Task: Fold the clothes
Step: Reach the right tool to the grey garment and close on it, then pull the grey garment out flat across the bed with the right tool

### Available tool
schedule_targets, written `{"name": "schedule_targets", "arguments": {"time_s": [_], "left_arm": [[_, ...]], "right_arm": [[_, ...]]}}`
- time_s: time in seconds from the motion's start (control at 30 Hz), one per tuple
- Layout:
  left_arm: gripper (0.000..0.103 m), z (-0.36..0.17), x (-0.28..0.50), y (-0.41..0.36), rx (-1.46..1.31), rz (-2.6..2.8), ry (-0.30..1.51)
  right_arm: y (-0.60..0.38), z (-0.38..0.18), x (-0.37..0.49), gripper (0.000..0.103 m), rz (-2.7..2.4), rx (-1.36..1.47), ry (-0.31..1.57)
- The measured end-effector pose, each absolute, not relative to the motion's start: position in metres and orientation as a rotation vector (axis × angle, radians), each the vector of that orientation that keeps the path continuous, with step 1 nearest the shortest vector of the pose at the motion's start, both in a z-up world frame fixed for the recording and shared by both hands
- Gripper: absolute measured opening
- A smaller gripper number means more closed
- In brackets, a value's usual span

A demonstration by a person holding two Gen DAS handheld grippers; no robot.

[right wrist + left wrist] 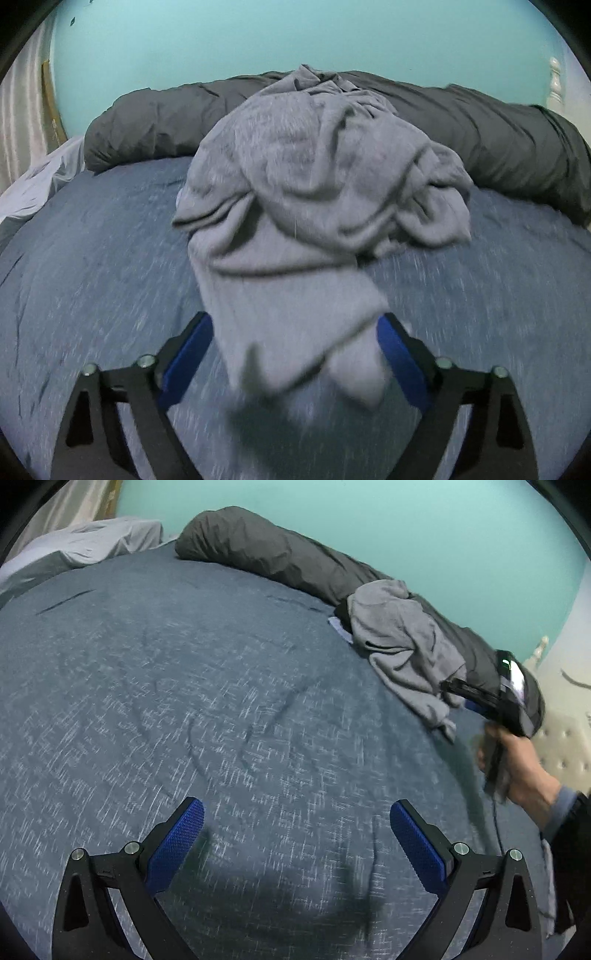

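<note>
A crumpled grey garment (pixel 314 177) lies in a heap on the blue-grey bedcover (pixel 92 258), against a rolled dark duvet. Its loose lower end hangs between the fingers of my right gripper (pixel 295 321). The jaws stand wide on either side of the cloth and do not pinch it. In the left wrist view the same garment (pixel 399 642) sits at the far right, with the right gripper (pixel 456 696) reaching its near edge, held by a person's hand (pixel 524 771). My left gripper (pixel 295 806) hovers open over bare bedcover (pixel 184 683), with nothing between its fingers.
A dark grey rolled duvet (pixel 266 550) runs along the teal wall behind the garment. A pale grey sheet or pillow (pixel 92 542) lies at the far left corner. A small light blue piece (pixel 338 627) peeks out beside the garment. A padded headboard (pixel 565 749) stands at the right.
</note>
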State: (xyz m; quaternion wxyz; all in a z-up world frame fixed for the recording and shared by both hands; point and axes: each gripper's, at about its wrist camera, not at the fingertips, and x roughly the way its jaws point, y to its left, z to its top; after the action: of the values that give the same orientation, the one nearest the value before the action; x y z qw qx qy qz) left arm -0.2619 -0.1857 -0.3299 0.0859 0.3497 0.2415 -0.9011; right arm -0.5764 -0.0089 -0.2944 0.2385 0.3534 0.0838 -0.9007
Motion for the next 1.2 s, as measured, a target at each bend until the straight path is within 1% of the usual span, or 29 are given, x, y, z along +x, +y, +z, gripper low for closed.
{"name": "schedule_targets", "arguments": {"time_s": [0.03,0.1,0.13,0.2,0.23,0.27,0.33,0.4,0.47,0.5,0.57,0.67,0.8,0.9,1.2], "left_arm": [[0.103,-0.331,-0.262,-0.188,1.044,-2.679,0.719],[0.103,-0.335,-0.262,-0.191,1.051,-2.668,0.718],[0.103,-0.336,-0.262,-0.193,1.056,-2.665,0.718],[0.103,-0.341,-0.263,-0.196,1.064,-2.66,0.734],[0.103,-0.342,-0.263,-0.196,1.064,-2.662,0.737],[0.103,-0.344,-0.263,-0.196,1.064,-2.66,0.736],[0.103,-0.348,-0.264,-0.197,1.07,-2.656,0.744],[0.103,-0.351,-0.265,-0.2,1.074,-2.653,0.762],[0.103,-0.353,-0.266,-0.201,1.069,-2.655,0.771],[0.103,-0.354,-0.266,-0.201,1.069,-2.657,0.773],[0.103,-0.355,-0.265,-0.2,1.072,-2.662,0.769],[0.103,-0.354,-0.264,-0.198,1.068,-2.673,0.753],[0.103,-0.346,-0.259,-0.194,1.043,-2.698,0.748],[0.103,-0.334,-0.254,-0.189,1.012,-2.72,0.75],[0.103,-0.299,-0.246,-0.175,0.945,-2.787,0.735]], "right_arm": [[-0.013,-0.293,-0.584,0.079,-2.468,0.961,0.241],[-0.023,-0.293,-0.599,0.072,-2.472,0.962,0.269],[-0.028,-0.294,-0.607,0.065,-2.473,0.962,0.283],[-0.037,-0.295,-0.62,0.063,-2.484,0.958,0.317],[-0.042,-0.296,-0.625,0.06,-2.493,0.953,0.335],[-0.046,-0.298,-0.629,0.054,-2.495,0.952,0.344],[-0.055,-0.302,-0.639,0.051,-2.501,0.955,0.373],[-0.064,-0.307,-0.648,0.046,-2.506,0.955,0.417],[-0.071,-0.312,-0.657,0.028,-2.509,0.987,0.475],[-0.072,-0.311,-0.658,0.027,-2.507,0.986,0.476],[-0.073,-0.308,-0.66,0.01,-2.502,0.984,0.477],[-0.068,-0.296,-0.654,0.007,-2.486,0.95,0.435],[-0.052,-0.273,-0.63,0.006,-2.421,0.889,0.371],[-0.041,-0.258,-0.599,0.006,-2.359,0.856,0.361],[-0.011,-0.218,-0.493,0.006,-2.176,0.813,0.244]]}}
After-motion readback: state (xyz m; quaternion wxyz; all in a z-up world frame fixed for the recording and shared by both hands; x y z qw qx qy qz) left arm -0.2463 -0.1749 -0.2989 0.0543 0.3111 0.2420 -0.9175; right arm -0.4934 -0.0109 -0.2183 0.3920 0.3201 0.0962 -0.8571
